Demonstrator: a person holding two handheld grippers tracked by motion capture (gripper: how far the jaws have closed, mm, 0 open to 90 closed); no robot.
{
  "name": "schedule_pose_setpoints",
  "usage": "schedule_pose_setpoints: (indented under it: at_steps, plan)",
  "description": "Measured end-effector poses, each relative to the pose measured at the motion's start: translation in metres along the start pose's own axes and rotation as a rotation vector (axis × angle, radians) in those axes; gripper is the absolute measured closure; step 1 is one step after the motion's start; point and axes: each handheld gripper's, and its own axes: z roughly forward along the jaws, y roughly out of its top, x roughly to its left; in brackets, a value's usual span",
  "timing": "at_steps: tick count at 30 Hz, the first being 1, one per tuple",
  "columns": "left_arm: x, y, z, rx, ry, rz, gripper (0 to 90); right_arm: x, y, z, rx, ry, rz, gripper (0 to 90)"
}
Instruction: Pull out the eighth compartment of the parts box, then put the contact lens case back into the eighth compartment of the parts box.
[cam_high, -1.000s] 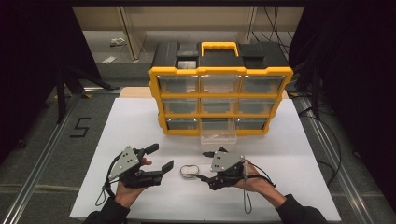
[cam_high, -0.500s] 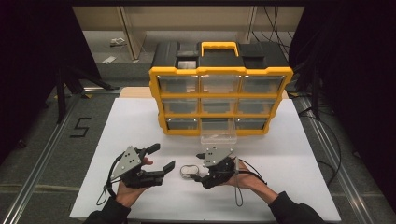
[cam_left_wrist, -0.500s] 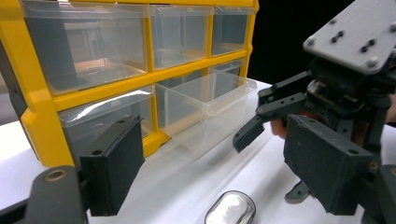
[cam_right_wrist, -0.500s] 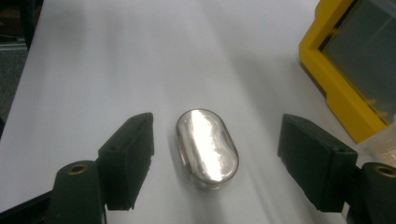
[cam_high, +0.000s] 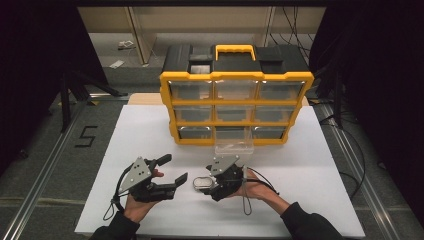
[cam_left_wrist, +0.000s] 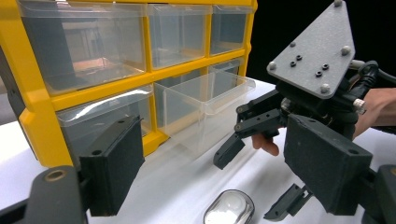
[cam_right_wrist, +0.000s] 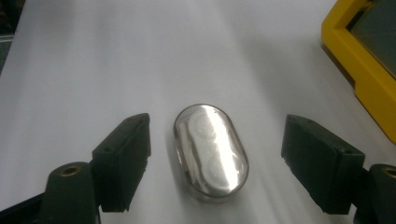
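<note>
While the oval case (cam_right_wrist: 211, 151) lies flat on the white table (cam_high: 320, 170) between the spread jaws of the right gripper (cam_right_wrist: 215, 161), we centre on its narrow waist, then pinch gently. Left gripper (cam_high: 170, 172) waits open beside it; pulled-out drawer (cam_high: 234, 146) sits near.

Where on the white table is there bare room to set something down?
Free: table right of the right gripper, and its left part beside the organizer. Crowded: middle front, with the oval case, left gripper and pulled-out drawer.
</note>
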Motion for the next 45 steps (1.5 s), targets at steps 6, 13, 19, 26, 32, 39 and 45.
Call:
schedule_pose_setpoints:
  at_steps: [6,13,19,26,32,39,45]
  plan:
    - [0.0,0.0,0.0,-0.001,-0.003,-0.001,19.7,-0.001,0.0,0.008,0.031,0.008,-0.011,24.7]
    - [-0.001,0.0,0.001,0.003,-0.005,0.0,19.7,-0.002,0.002,0.008,0.036,0.014,-0.019,24.9]
    - [-0.001,-0.001,0.002,0.007,-0.007,0.002,19.7,-0.005,0.0,0.011,0.05,0.022,-0.011,25.7]
    - [-0.001,-0.002,0.001,0.01,-0.011,0.004,19.7,-0.006,0.0,0.016,0.08,0.029,-0.014,26.6]
    - [-0.001,-0.001,0.001,0.006,-0.012,0.004,19.7,-0.008,0.0,0.018,0.092,0.025,0.006,27.3]
    - [-0.001,-0.001,0.001,0.006,-0.013,0.005,19.7,-0.01,-0.003,0.022,0.109,0.031,-0.003,28.8]
    - [-0.001,-0.002,0.001,0.006,-0.013,0.004,19.7,-0.007,-0.003,0.027,0.122,0.05,-0.012,30.6]
